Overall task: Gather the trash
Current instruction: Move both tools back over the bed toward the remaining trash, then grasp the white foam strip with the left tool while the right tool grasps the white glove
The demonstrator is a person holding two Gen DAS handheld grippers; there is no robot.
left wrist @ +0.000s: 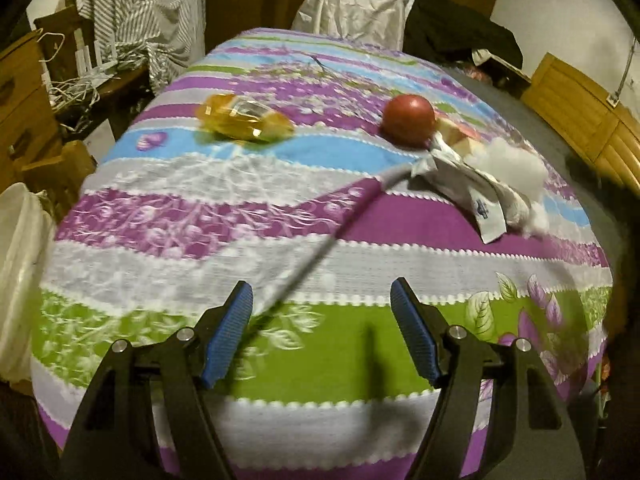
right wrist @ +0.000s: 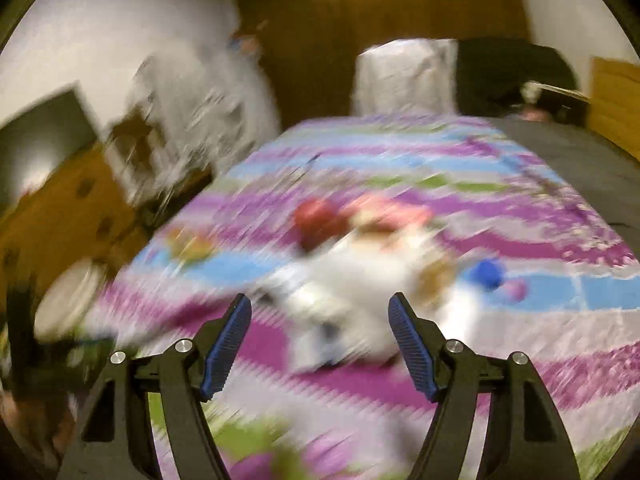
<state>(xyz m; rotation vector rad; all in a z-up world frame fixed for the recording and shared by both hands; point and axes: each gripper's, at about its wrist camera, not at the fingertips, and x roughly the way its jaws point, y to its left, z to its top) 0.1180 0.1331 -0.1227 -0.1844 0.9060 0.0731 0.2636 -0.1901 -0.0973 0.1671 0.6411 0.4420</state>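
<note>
Both tongs, left (left wrist: 322, 334) and right (right wrist: 320, 338), gape empty. Crumpled wrapper (left wrist: 468, 184) looks light and soft; pinch a raised fold.

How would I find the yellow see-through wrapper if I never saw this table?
Look at the striped cloth covering the table. The wrapper lies alone on its far left, well apart from the red apple. It alone is shiny, amber and crinkled.

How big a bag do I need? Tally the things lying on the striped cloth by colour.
Red: 1, round fruit
Amber: 1, clear wrapper
White: 2, crumpled paper packet and fluffy wad
Blue: 1, small round thing
Total: 5; blurred bits beside them are left uncounted.
</note>
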